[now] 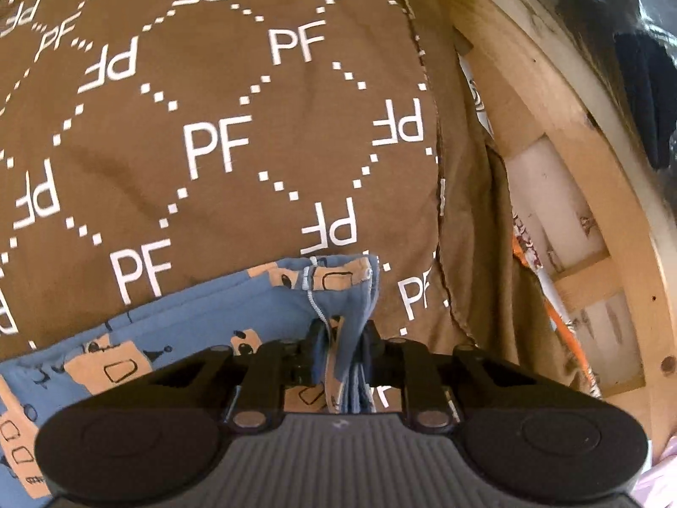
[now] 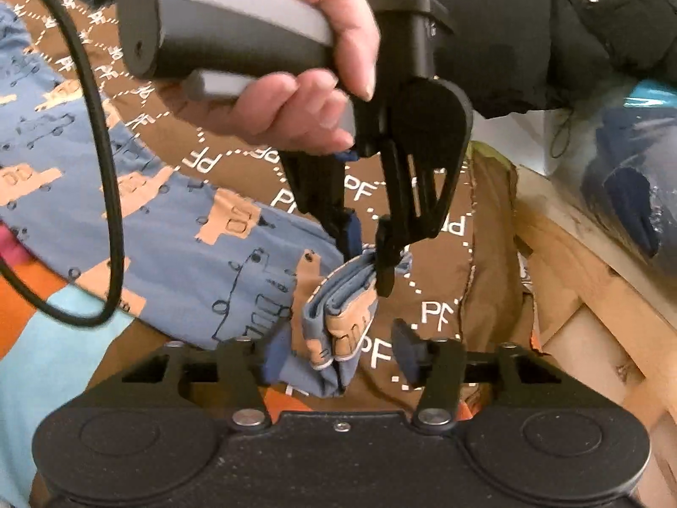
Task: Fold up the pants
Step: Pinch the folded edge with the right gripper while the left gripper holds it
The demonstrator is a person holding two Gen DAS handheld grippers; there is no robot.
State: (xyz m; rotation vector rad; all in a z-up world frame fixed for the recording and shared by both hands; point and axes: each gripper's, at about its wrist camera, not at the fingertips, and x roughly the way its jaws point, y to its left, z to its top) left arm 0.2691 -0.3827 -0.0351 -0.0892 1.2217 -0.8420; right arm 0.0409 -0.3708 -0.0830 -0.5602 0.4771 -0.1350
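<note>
The pants (image 2: 177,228) are blue with tan truck prints and lie on a brown "PF" printed bedspread (image 1: 220,127). My left gripper (image 1: 343,338) is shut on a bunched end of the pants (image 1: 351,321). In the right wrist view the left gripper (image 2: 372,254) comes down from above, held by a hand, and pinches that bunched end (image 2: 342,309). My right gripper (image 2: 338,355) is open, its fingers either side of the hanging fabric, close below the left gripper.
A wooden bed frame (image 1: 562,178) runs along the right side. A black jacket (image 2: 550,38) lies at the back right. A black cable (image 2: 105,169) loops over the pants at left. Orange and light blue bedding (image 2: 42,338) shows at lower left.
</note>
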